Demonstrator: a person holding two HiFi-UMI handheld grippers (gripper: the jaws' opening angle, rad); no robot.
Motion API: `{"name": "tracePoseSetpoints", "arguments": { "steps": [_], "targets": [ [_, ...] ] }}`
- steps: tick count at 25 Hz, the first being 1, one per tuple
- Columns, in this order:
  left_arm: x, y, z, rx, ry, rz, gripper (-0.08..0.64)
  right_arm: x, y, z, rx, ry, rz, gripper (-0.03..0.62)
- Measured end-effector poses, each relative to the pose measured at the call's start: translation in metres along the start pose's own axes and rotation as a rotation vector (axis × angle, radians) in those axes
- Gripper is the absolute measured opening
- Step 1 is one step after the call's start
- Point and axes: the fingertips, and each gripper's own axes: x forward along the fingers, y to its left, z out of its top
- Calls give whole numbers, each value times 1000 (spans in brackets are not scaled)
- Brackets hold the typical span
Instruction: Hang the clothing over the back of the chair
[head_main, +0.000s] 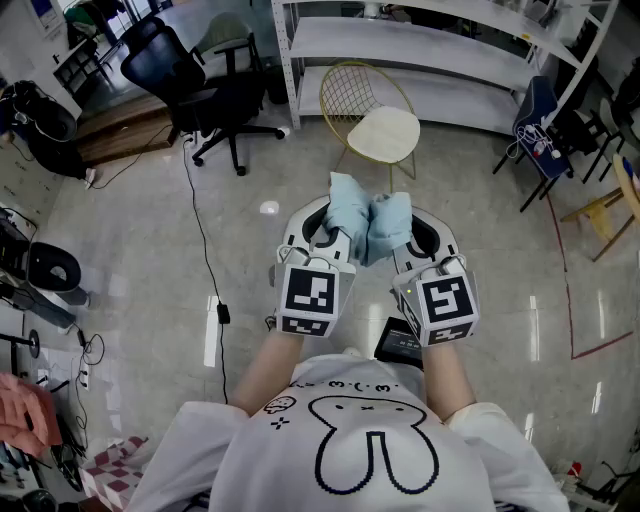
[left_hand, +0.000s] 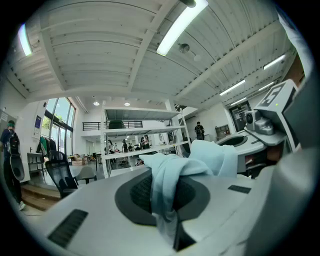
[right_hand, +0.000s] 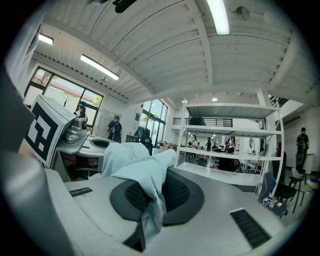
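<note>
A light blue garment (head_main: 368, 218) is bunched up between my two grippers, held level in front of the person's chest. My left gripper (head_main: 330, 228) is shut on one fold of it, and the cloth (left_hand: 170, 172) spills over the dark pads (left_hand: 137, 192). My right gripper (head_main: 405, 238) is shut on another fold, with the fabric (right_hand: 142, 172) pinched where its jaws meet. The two grippers stand side by side, almost touching. Ahead on the floor stands the chair (head_main: 372, 125), with a gold wire back and a cream round seat. It is apart from the garment.
A black office chair (head_main: 190, 85) stands at the far left, with a cable (head_main: 200, 230) trailing over the tiled floor. White metal shelving (head_main: 440, 50) runs behind the gold chair. A blue chair (head_main: 540, 125) and a wooden stool (head_main: 605, 210) are at the right.
</note>
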Motion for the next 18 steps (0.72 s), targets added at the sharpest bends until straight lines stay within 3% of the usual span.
{"name": "tracePoseSetpoints", "arguments": {
  "steps": [8,18],
  "targets": [
    [11,21,-4,-18,-9,-1,37,22,6,1,15,-11,31,37],
    [46,86,-11,-56,3,-23,37,89,10,6,30,20,30,37]
  ]
}}
